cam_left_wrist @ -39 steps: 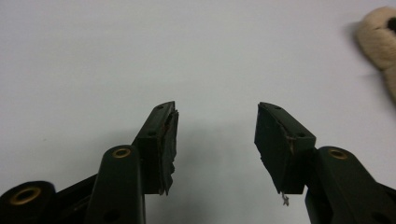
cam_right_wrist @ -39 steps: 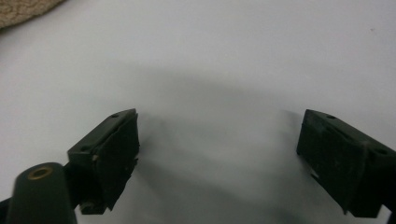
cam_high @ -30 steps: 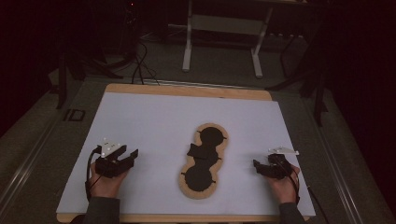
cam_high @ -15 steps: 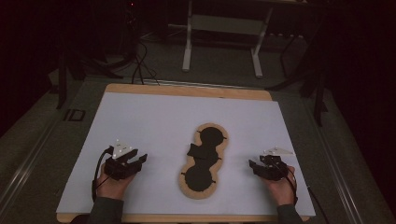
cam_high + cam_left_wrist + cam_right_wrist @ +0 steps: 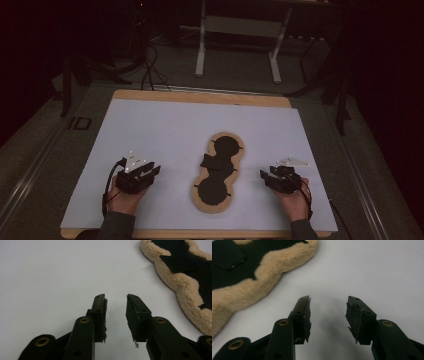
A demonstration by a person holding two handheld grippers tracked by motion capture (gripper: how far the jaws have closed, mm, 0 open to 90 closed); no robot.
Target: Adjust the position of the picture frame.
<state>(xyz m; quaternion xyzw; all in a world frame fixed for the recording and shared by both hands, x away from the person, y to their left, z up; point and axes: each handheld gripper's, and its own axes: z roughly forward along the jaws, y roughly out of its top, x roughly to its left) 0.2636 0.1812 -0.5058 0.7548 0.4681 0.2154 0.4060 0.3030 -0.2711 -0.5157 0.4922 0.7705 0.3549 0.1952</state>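
Note:
A peanut-shaped pad (image 5: pixel 218 172) with a tan fleece rim and black inner faces lies flat in the middle of the white sheet, and a black flap (image 5: pixel 210 161) sits at its waist. My left gripper (image 5: pixel 150 172) rests on the sheet to the pad's left and points toward it. The right gripper (image 5: pixel 265 176) rests to the pad's right, close to the rim. In the left gripper view the left gripper (image 5: pixel 115 298) stands open over bare sheet, with the pad (image 5: pixel 175 277) at upper right. In the right gripper view the right gripper (image 5: pixel 328 300) is open and the pad (image 5: pixel 262 282) is at upper left. Both pairs of jaws have just been closing on nothing.
The white sheet (image 5: pixel 165 130) covers a wooden table whose edge (image 5: pixel 200 96) shows at the back. Behind the table a white-legged stand (image 5: pixel 237 30) stands on the floor, with cables (image 5: pixel 150 70) to its left. A person's hands hold both grippers near the front edge.
The right gripper has slid a little left toward the pad. Both pairs of jaws stand narrower than before. The left hand has barely moved.

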